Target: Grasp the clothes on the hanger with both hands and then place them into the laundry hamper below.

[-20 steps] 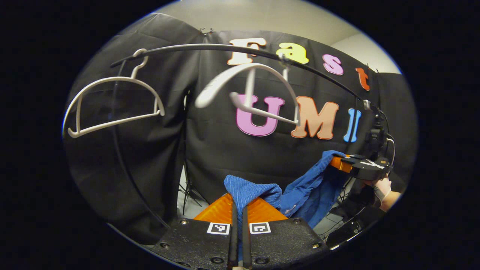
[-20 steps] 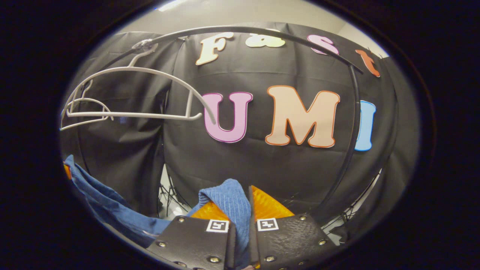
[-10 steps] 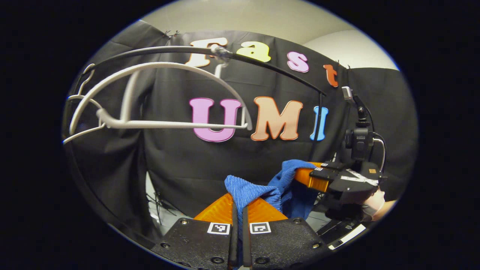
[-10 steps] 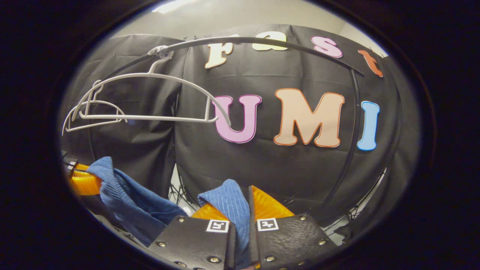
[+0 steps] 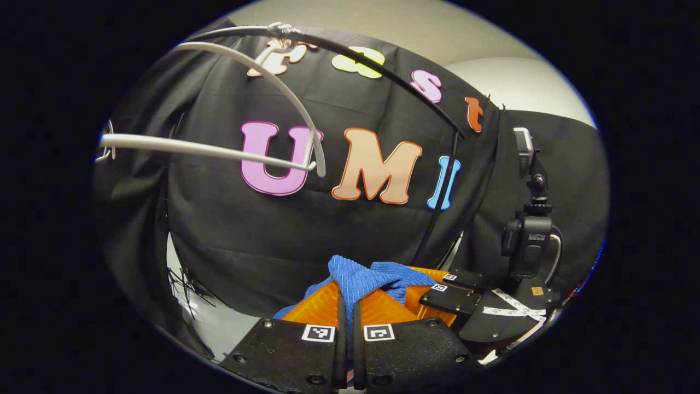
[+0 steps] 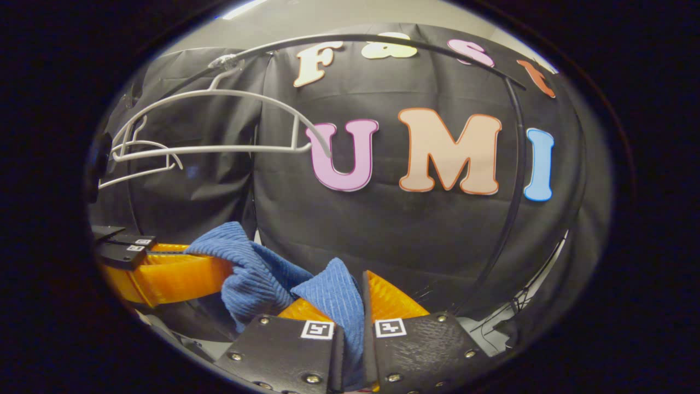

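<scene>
So we've got the blue knit garment (image 5: 365,276) pinched in both claws, and it's off the hanger (image 6: 219,123), which hangs bare from the rail (image 6: 383,41) up above the garment. The left gripper (image 5: 348,298) is clenched on a bunched fold with both fingers pressing the cloth, and the right gripper (image 6: 355,306) has a fold wedged between its fingers the same way. In the left gripper view the right gripper (image 5: 437,284) sits just beside ours, so the 2 grips are close together and the cloth between them is bunched up, not stretched.

The hamper should be somewhere below the garment, but we can't see it from here, so that's the tricky bit. Our take on doing this step well:

- keep both claws squeezed until the cloth is well down inside the hamper. Knit is soft and slippy, and we're only holding small folds
- lower the 2 grippers together at the same pace so neither fold gets yanked out
- tip the cameras downward early so the rim comes into sight before we commit
- we can't see how much fabric hangs below the garment's gripped folds, so let the trailing part go in first, then let go

Main risk we'd guess is a sleeve or hem draping over the rim
</scene>
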A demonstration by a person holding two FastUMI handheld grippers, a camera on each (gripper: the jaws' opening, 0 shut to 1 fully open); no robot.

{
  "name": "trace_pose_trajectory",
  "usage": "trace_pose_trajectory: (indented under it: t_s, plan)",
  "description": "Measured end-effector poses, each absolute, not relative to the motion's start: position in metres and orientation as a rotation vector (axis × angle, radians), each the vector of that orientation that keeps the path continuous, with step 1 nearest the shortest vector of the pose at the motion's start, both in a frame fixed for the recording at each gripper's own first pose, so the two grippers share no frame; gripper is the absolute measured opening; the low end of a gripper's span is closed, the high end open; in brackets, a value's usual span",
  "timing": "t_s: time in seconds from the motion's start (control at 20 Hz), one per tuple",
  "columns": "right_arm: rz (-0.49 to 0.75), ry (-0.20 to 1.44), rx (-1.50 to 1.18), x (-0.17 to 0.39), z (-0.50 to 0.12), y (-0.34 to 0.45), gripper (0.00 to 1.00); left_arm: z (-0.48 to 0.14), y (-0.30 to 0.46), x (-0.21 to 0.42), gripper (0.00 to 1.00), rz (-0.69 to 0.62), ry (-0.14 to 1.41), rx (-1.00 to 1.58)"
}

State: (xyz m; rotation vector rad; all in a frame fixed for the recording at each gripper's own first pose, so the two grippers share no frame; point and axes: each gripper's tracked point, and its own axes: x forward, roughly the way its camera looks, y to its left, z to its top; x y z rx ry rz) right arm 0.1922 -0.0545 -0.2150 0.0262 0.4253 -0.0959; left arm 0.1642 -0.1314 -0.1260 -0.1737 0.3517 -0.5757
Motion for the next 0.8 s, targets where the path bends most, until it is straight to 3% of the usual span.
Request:
trace_pose_trajectory:
  t_s: [0.8]
  plan:
    - [-0.201,0.793,0.1,0.112,-0.381,-0.071,0.14,-0.305,-0.133,0.129,0.05,-0.622,0.735,-0.038]
